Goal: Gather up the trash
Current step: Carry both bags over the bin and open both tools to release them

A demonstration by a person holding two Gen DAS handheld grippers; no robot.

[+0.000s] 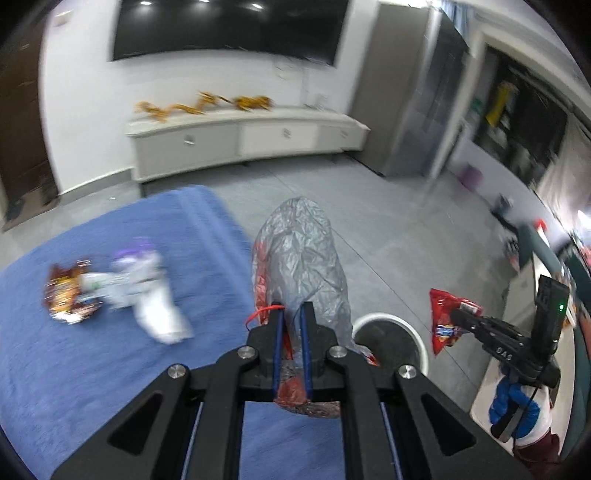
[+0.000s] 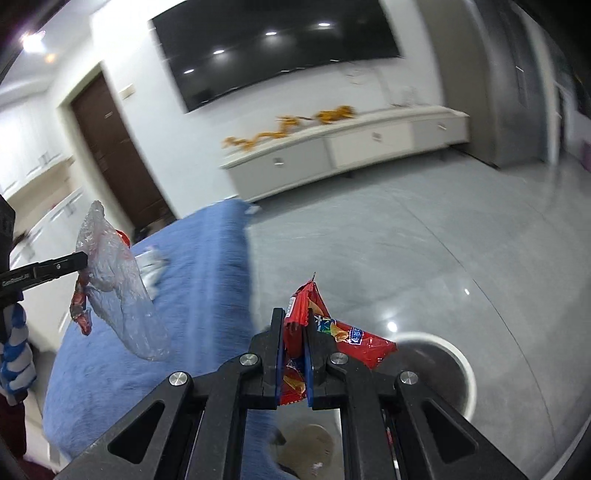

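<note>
My left gripper (image 1: 291,314) is shut on a crumpled clear plastic bag (image 1: 303,258) with red wrapper bits in it, held over the edge of the blue blanket (image 1: 92,369). It also shows in the right wrist view (image 2: 118,280). My right gripper (image 2: 293,321) is shut on a red snack wrapper (image 2: 351,339), held above the floor near the round white-rimmed trash bin (image 2: 454,354). In the left wrist view the red wrapper (image 1: 443,317) hangs just right of the bin (image 1: 391,328). A brown snack wrapper (image 1: 66,295) and white and purple wrappers (image 1: 147,291) lie on the blanket.
A low white TV cabinet (image 1: 240,136) stands against the far wall under a black TV (image 1: 229,29). Grey tiled floor (image 2: 406,240) lies between the blanket and cabinet. A dark door (image 2: 114,155) is at the left. A beige slipper (image 2: 310,446) lies on the floor below my right gripper.
</note>
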